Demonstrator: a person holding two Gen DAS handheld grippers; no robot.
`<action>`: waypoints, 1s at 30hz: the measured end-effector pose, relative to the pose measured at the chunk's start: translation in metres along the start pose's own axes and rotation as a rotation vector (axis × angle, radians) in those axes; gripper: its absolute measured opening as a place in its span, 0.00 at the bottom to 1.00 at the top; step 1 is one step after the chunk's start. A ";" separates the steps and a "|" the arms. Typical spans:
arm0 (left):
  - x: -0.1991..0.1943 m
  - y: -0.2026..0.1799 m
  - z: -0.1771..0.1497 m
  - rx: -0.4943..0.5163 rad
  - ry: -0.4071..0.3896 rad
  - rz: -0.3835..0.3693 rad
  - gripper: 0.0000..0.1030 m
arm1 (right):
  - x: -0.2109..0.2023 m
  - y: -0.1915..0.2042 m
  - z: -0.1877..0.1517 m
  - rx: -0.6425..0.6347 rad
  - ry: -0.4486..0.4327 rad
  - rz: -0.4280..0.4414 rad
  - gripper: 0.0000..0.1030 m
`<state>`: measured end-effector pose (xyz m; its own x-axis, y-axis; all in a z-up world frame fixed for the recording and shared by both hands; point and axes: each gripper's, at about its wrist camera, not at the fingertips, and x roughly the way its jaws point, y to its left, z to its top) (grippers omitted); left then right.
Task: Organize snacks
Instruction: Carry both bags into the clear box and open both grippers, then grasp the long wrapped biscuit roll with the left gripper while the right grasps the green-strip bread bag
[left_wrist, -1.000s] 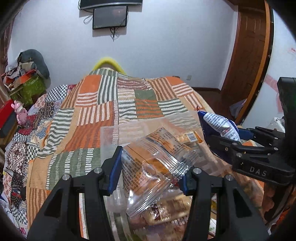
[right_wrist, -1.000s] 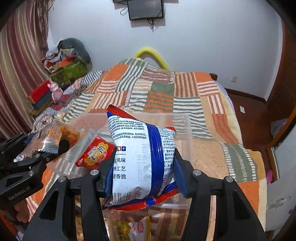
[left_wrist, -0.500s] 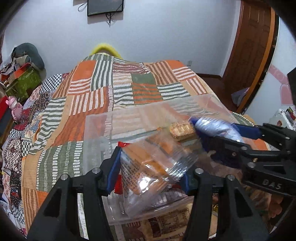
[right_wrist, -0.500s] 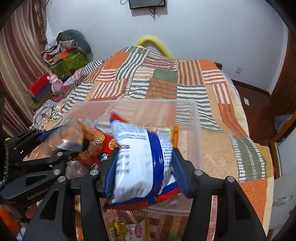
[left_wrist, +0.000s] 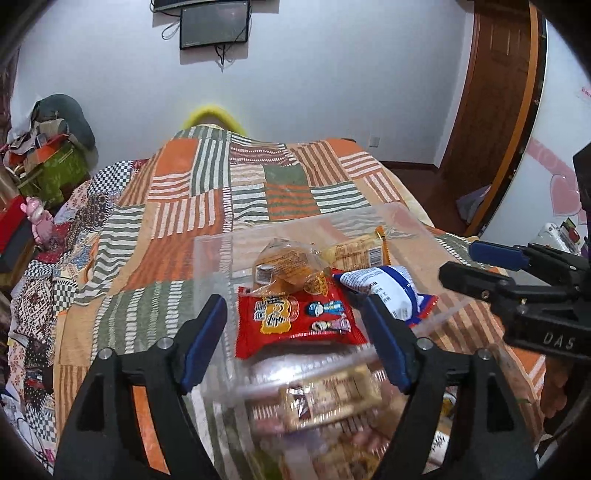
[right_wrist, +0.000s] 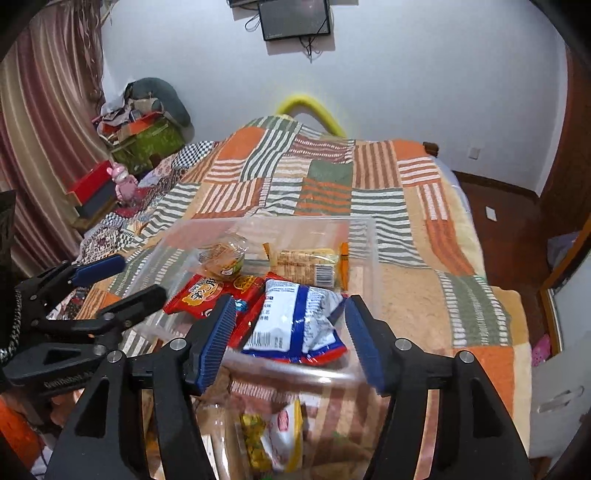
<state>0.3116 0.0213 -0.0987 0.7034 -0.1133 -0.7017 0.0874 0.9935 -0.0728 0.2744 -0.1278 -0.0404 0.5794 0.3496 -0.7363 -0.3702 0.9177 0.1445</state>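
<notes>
Left gripper (left_wrist: 295, 332) released | right gripper (right_wrist: 290, 338) released | 4 snack packets lie in the clear bin (right_wrist: 364, 236) on the bed | judgement: lift clear, then reach the near pile (right_wrist: 280, 435)

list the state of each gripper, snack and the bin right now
left gripper: open, empty
right gripper: open, empty
clear bin: lidless, on the bed
blue-white bag: lying in bin
red packet: flat in bin
clear orange packet: lying in bin

clear plastic bin (left_wrist: 402, 221), glossy wrappers (left_wrist: 295, 325), woven quilt (left_wrist: 184, 206)
</notes>
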 end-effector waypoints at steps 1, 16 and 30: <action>-0.004 0.001 -0.002 -0.003 -0.003 -0.003 0.79 | -0.005 0.000 -0.002 0.000 -0.008 -0.007 0.60; -0.040 -0.010 -0.068 0.050 0.073 0.028 0.84 | -0.043 -0.010 -0.059 0.015 0.015 -0.054 0.64; -0.022 -0.015 -0.108 -0.005 0.139 0.049 0.80 | -0.018 -0.036 -0.096 0.101 0.101 -0.154 0.75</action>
<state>0.2183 0.0103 -0.1585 0.6024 -0.0626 -0.7957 0.0513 0.9979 -0.0396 0.2078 -0.1855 -0.0961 0.5454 0.1881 -0.8168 -0.2055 0.9748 0.0872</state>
